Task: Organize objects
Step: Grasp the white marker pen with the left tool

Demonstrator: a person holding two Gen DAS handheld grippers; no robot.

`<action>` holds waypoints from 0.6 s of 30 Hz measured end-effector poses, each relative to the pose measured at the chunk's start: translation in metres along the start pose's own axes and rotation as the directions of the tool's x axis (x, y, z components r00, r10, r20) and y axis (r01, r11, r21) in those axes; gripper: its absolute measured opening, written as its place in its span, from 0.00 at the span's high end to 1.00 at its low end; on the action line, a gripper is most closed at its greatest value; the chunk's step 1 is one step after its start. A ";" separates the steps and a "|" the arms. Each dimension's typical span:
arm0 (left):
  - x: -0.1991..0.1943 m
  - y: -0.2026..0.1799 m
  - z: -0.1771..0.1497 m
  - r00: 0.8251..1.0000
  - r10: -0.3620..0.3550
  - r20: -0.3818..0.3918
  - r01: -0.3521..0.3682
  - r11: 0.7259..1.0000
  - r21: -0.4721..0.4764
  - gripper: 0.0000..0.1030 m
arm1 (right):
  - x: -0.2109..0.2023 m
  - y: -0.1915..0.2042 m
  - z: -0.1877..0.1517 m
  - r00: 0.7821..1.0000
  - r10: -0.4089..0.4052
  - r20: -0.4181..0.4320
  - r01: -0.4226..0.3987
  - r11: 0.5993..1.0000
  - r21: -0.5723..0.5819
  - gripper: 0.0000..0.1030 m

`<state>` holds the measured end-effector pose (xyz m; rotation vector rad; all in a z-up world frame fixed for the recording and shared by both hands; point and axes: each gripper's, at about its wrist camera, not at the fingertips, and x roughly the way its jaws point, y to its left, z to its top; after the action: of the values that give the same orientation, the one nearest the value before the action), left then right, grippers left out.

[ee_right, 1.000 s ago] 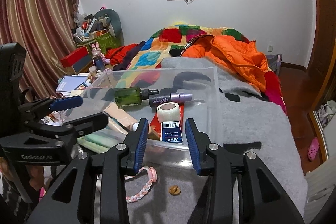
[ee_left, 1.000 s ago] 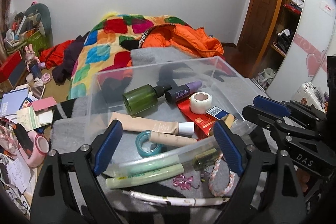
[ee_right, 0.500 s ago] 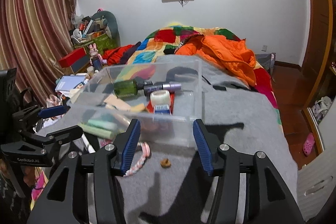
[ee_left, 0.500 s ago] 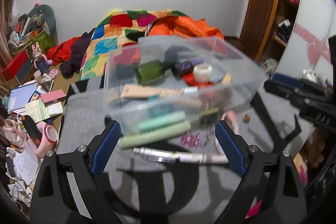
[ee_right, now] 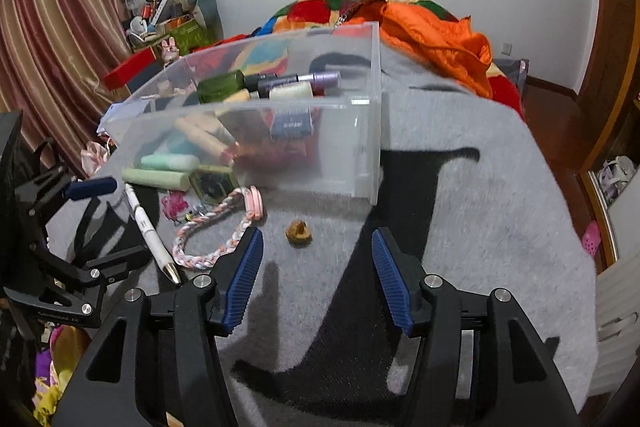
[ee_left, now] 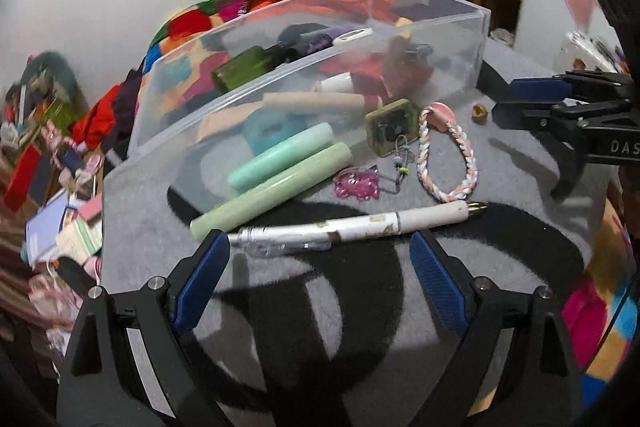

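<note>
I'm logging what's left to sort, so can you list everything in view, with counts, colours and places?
storage box: 1, clear, on the grey blanket
green bottle: 1, inside box
purple tube: 1, inside box
tape roll: 1, white, inside box
green tubes: 2, pale green and mint, in front of box
pen: 1, white, nearest left gripper
braided bracelet: 1, pink-white, on blanket
hair clip: 1, pink, beside bracelet
small tin: 1, green, against box
brown lump: 1, ahead of right gripper
left gripper: open, empty
right gripper: jaws opening, empty
</note>
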<state>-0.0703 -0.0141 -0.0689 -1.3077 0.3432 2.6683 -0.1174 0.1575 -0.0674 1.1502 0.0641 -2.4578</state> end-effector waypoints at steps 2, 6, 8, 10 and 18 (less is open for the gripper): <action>0.002 -0.003 0.005 1.000 -0.008 0.000 0.008 0.999 0.035 0.10 | 0.004 0.000 -0.001 1.000 0.001 -0.008 -0.001 1.000 0.003 0.49; 0.006 -0.008 0.013 1.000 -0.025 0.002 0.025 0.995 0.092 0.10 | 0.012 0.002 -0.001 1.000 0.004 -0.017 -0.004 1.000 0.003 0.49; 0.008 -0.010 0.015 0.998 -0.058 0.004 0.058 0.992 0.115 0.10 | 0.014 0.006 0.000 1.000 -0.006 -0.015 0.006 1.000 -0.014 0.51; 0.011 -0.008 0.018 0.996 -0.087 -0.003 0.087 0.990 0.114 0.10 | 0.016 0.011 0.001 1.000 -0.013 -0.019 0.012 0.999 -0.035 0.68; 0.008 0.002 0.017 0.972 -0.229 -0.056 0.232 0.971 0.054 0.49 | 0.014 0.012 0.001 1.000 -0.005 -0.007 0.005 0.999 -0.036 0.87</action>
<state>-0.0889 -0.0109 -0.0651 -1.3098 0.2576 2.4197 -0.1210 0.1418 -0.0756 1.1442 0.1134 -2.4472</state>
